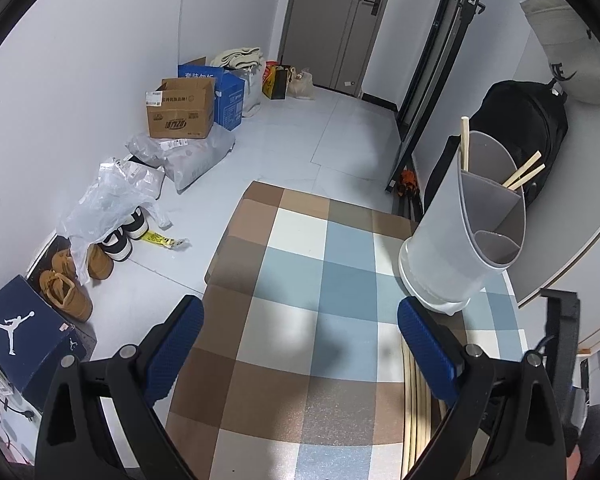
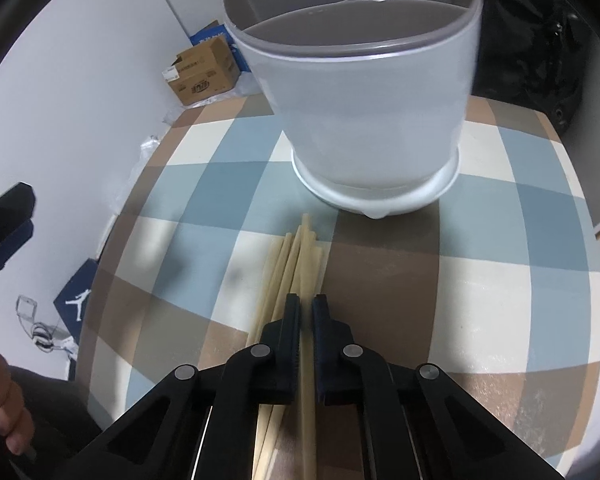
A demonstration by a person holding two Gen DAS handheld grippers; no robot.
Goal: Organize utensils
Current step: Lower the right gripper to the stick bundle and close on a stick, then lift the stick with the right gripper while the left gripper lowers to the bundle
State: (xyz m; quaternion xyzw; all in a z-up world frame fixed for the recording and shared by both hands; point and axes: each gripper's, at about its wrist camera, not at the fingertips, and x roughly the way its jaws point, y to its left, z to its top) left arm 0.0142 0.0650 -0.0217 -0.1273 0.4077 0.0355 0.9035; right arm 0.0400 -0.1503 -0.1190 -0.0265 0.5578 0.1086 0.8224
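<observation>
Chopsticks near ends hidden under right tool, clamped on one, left tool wide

Right tongs: jaws nearly closed, angled steeply downward. Left tongs: jaws spread wide, empty, angled downward.

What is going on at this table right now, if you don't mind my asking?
A person is sorting chopsticks into a grey utensil holder on a checked tablecloth. The right gripper is down at the loose pile of chopsticks beside the holder, its jaws closed on one chopstick. The left gripper hovers open over the cloth, holding nothing. A few chopsticks already stand in the holder's back compartment.
</observation>
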